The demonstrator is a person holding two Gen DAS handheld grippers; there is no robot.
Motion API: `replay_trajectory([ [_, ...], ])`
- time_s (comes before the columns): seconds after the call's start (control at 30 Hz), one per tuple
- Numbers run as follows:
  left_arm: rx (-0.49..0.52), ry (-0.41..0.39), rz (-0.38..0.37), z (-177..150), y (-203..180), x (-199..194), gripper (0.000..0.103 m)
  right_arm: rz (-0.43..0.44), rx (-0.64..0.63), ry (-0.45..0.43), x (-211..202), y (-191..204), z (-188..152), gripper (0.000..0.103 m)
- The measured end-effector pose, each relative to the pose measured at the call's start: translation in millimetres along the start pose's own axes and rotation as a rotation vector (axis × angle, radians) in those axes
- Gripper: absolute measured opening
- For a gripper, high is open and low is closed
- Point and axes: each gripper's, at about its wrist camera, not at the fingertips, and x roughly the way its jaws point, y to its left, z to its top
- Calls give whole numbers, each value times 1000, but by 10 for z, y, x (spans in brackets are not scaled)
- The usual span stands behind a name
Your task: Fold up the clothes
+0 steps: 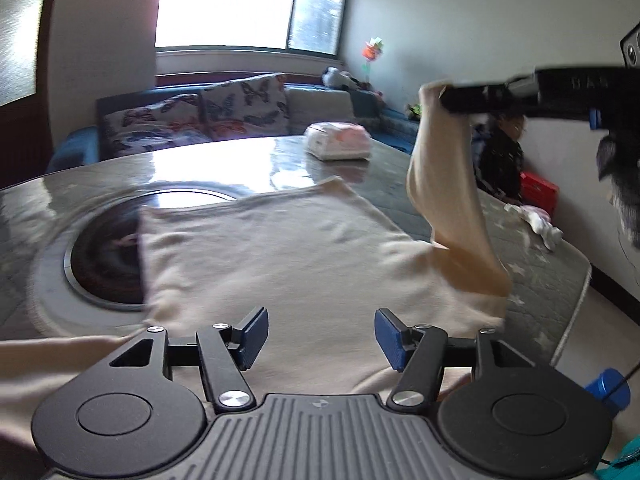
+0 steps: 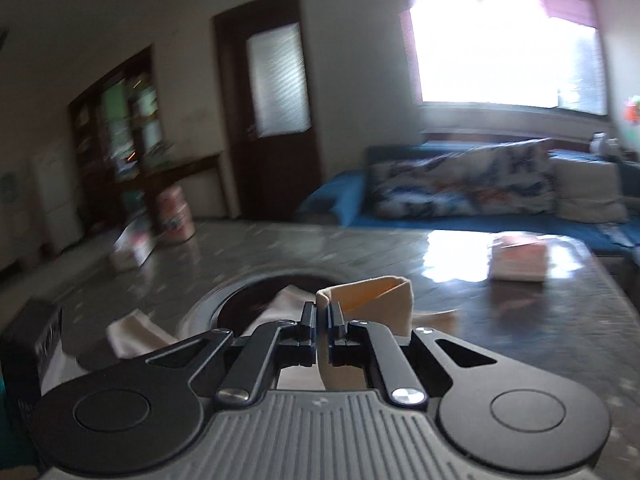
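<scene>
Lifting one sleeve of the cream shirt, the right gripper is clamping the cuff with its jaws fully closed on the fabric, so the sleeve is hanging clear of the table and can be carried inward over the body. The left gripper is hovering over the near part of the shirt with its jaws wide apart and nothing between them, probably placed to pin the cloth while the sleeve is crossing. The shirt is lying flat on the table, its left edge overlapping the round recess. The table's right edge is running just beside the shirt, leaving little margin there. A tissue pack is sitting well apart at the far side, so the room above the shirt is looking unobstructed for the fold.
</scene>
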Motion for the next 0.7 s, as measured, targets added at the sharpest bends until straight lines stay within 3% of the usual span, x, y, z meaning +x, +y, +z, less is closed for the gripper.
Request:
replay_trajectory([
  [0.27,-94,-6,68,-138,360,-162,63,170,-97,224,748,568,-371,5],
  [0.4,-92,-5,72,-133,372,-177,63,216,-106,248,762,647,-511,10],
  [0.6,-73,-12,53,-72,250,-152,63,154,-116,231,411,424,-508,12],
  [0.7,-57,-7,27,-44,156,-64,62,54,-131,242,229,243,-601,33],
])
